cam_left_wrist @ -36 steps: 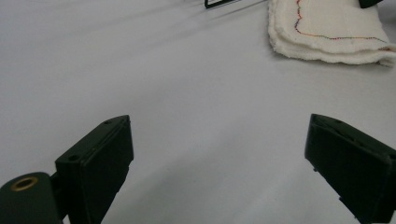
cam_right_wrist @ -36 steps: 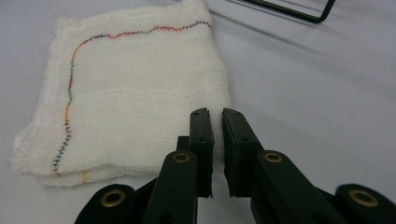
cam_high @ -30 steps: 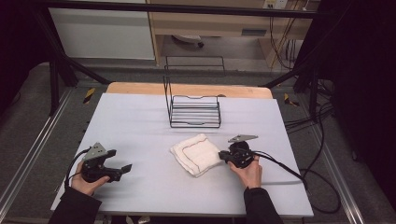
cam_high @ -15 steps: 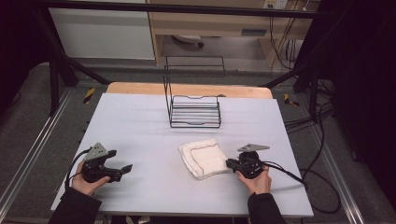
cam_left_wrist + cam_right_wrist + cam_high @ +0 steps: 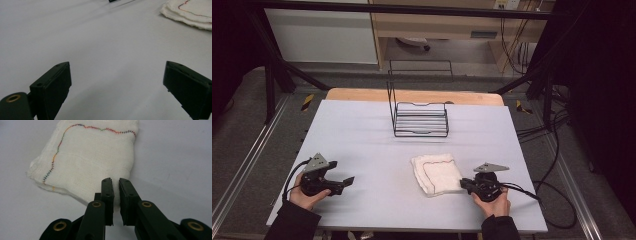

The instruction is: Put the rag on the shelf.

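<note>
My right gripper (image 5: 468,186) sits at the near-right corner of the folded white cloth (image 5: 437,173), jaws nearly together and pinched on that corner; in the right gripper view the cloth (image 5: 87,160) runs straight ahead of the jaws and a bit to their left, the corner edge tucked between the pads (image 5: 108,192). The cloth lies flat on the white table (image 5: 362,130), near the front, right of middle, folded into a rough square with a coloured stitch line looping over its top layer; no real long axis, the stitched edge faces away from me. Right hand is clearly the nearer one, touching the cloth. My left gripper (image 5: 343,182) rests well apart at the front left, jaws wide, nothing between them; in the left gripper view the cloth (image 5: 190,11) is far off at the upper right, so that hand would have to travel across the table to help. The black wire rack (image 5: 419,117) stands behind the cloth toward the far edge, upright, nothing in it that I can see. I'd guess the next move is a drag or lift from this pinched corner; the grip is thin, only the edge layers, so it could slip or unfold.
</note>
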Available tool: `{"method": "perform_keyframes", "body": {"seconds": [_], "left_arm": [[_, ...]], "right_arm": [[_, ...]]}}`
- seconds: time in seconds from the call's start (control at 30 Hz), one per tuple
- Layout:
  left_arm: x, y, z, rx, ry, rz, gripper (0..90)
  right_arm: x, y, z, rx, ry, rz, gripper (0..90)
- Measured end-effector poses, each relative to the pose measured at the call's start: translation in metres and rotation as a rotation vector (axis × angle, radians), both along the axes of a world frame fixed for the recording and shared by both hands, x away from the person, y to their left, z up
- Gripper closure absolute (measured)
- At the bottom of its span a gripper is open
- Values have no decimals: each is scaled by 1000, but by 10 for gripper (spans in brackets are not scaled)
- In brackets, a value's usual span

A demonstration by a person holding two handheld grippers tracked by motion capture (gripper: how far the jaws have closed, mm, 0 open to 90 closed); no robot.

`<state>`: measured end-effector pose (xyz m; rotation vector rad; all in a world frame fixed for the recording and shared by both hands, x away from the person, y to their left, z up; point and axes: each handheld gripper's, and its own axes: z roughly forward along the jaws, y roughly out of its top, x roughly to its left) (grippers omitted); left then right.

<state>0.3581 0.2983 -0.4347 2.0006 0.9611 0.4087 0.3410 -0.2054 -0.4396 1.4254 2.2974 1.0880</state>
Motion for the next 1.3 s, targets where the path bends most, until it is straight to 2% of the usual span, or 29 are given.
{"method": "perform_keyframes", "body": {"seconds": [0.07, 0.17, 0.27, 0.4, 0.43, 0.53, 0.67, 0.77, 0.97, 1.1, 1.3], "left_arm": [[0, 0, 0, 2, 2, 1, 80], [1, 0, 0, 5, 3, 5, 78], [2, -1, 0, 1, 3, 12, 77], [2, -1, -1, 8, 6, 12, 71], [2, -1, -1, 8, 6, 12, 68], [2, -2, -1, 7, 5, 13, 62], [3, -3, -1, 5, 8, 15, 54], [3, -3, -1, 9, 9, 12, 51], [3, -4, -2, 12, 8, 9, 47], [2, -5, -2, 13, 8, 9, 46], [2, -5, -2, 14, 7, 8, 46]], "right_arm": [[0, 0, -1, -6, -5, 5, 808], [0, -1, 0, -21, -35, 9, 706], [2, -3, 3, -10, -66, 31, 611], [6, -5, 5, -5, -89, 49, 474], [6, -5, 5, -5, -89, 49, 474], [13, -6, 6, 6, -109, 61, 348], [23, -5, 6, 18, -120, 63, 255], [33, -5, 6, 26, -109, 53, 200], [57, -3, 6, 54, -110, 34, 223], [70, 1, 5, 34, -106, 43, 290], [85, 9, 1, 33, -97, 43, 395]]}}
